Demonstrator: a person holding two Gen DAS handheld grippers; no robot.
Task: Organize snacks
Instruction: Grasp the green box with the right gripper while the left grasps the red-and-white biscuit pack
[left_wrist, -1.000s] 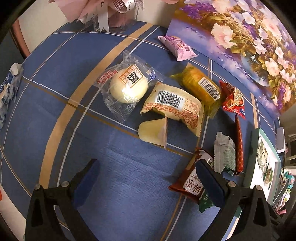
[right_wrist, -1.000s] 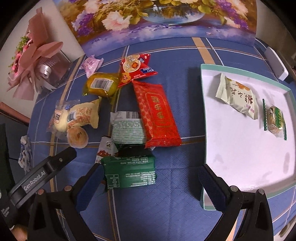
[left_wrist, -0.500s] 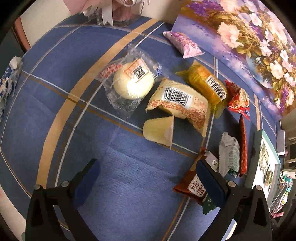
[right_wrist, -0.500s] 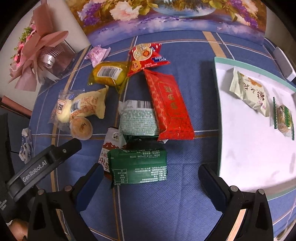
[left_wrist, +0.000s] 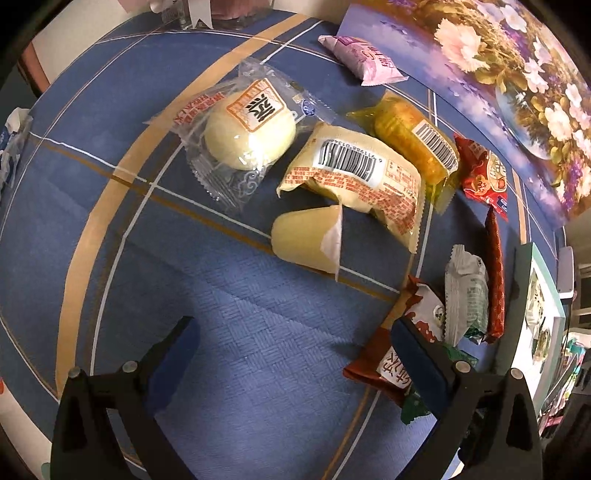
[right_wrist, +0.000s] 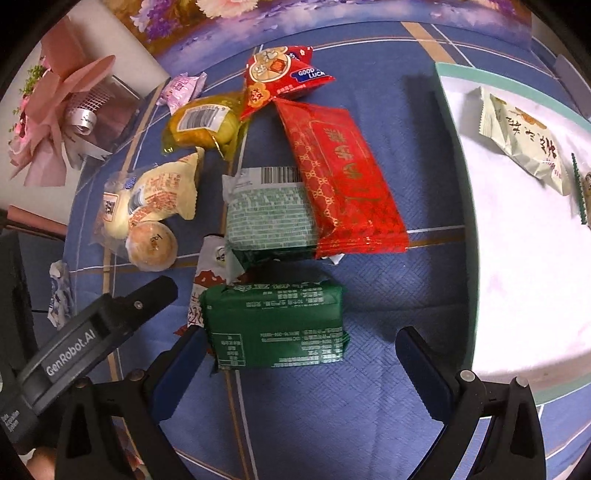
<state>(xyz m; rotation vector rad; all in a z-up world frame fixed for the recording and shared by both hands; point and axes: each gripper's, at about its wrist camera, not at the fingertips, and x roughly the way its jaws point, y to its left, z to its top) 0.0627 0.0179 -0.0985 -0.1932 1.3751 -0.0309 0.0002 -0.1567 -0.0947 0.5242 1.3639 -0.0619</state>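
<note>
Here the right gripper (right_wrist: 299, 354) gapes wide around the dark green snack packet (right_wrist: 275, 325); the left gripper (left_wrist: 295, 343) hovers apart above blue tablecloth (left_wrist: 229, 332).

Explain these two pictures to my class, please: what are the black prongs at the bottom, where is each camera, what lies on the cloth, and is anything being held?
There is no robot arm. A person holds a two-finger gripper in each hand, each with a fisheye camera looking forward along its fingers. One picture is from the left gripper, the other from the right gripper; the prongs are their fingers. Both are open and hold nothing. Wrapped snacks lie on a blue tablecloth: a dark green packet just ahead of the right gripper, a long red packet, a round white bun and others. To the right is a white tray with a pale snack packet in it.
</note>
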